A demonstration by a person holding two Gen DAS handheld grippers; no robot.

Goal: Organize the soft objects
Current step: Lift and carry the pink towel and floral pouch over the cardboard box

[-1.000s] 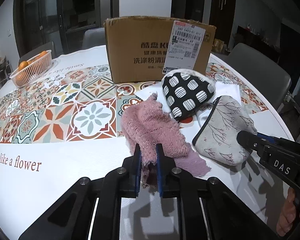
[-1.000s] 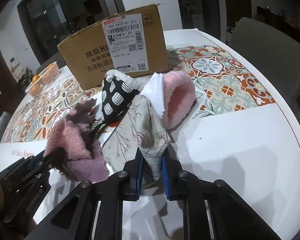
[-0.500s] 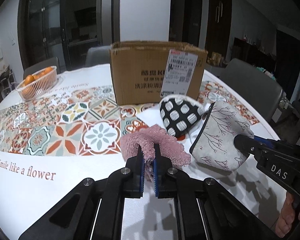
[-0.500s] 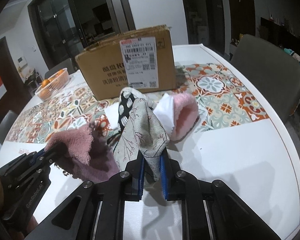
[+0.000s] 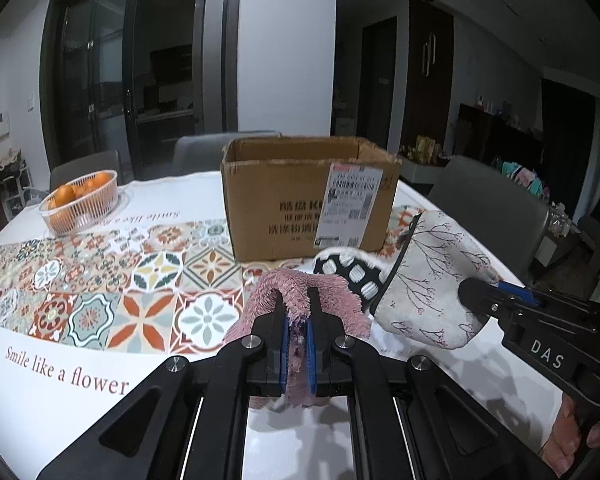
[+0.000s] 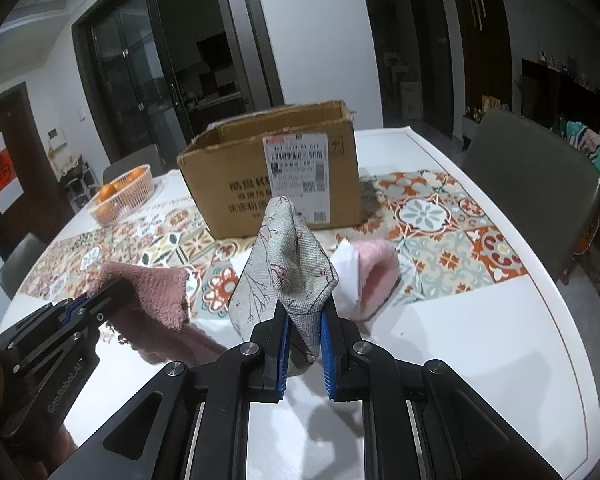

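Two grippers: both clamped on soft items, lifted above the table point(image 5: 28, 392)
Left gripper point(image 5: 298, 344): jaws pinched tight on a mauve towel point(image 5: 300, 288), which drapes over the fingertips and hangs off the tabletop
Right gripper point(image 6: 303, 344): jaws closed on a grey pouch point(image 6: 288, 264) printed with branches; it stands up between the fingers, clear of the table
Hands: part of one hand point(image 5: 572, 436) shows under the right gripper's handle
Spotted pouch point(image 5: 350, 272): black with pale dots, lying on the table just behind the towel and beside the grey pouch
Pink slipper point(image 6: 374, 276): on the table right of the grey pouch, fluffy, white fabric at its near side
Box point(image 5: 312, 200): open cardboard carton, upright, past the soft items, shipping label facing the cameras
Basket point(image 5: 80, 202): far left, holding oranges, well apart from the box
Chairs: grey ones around the far edge
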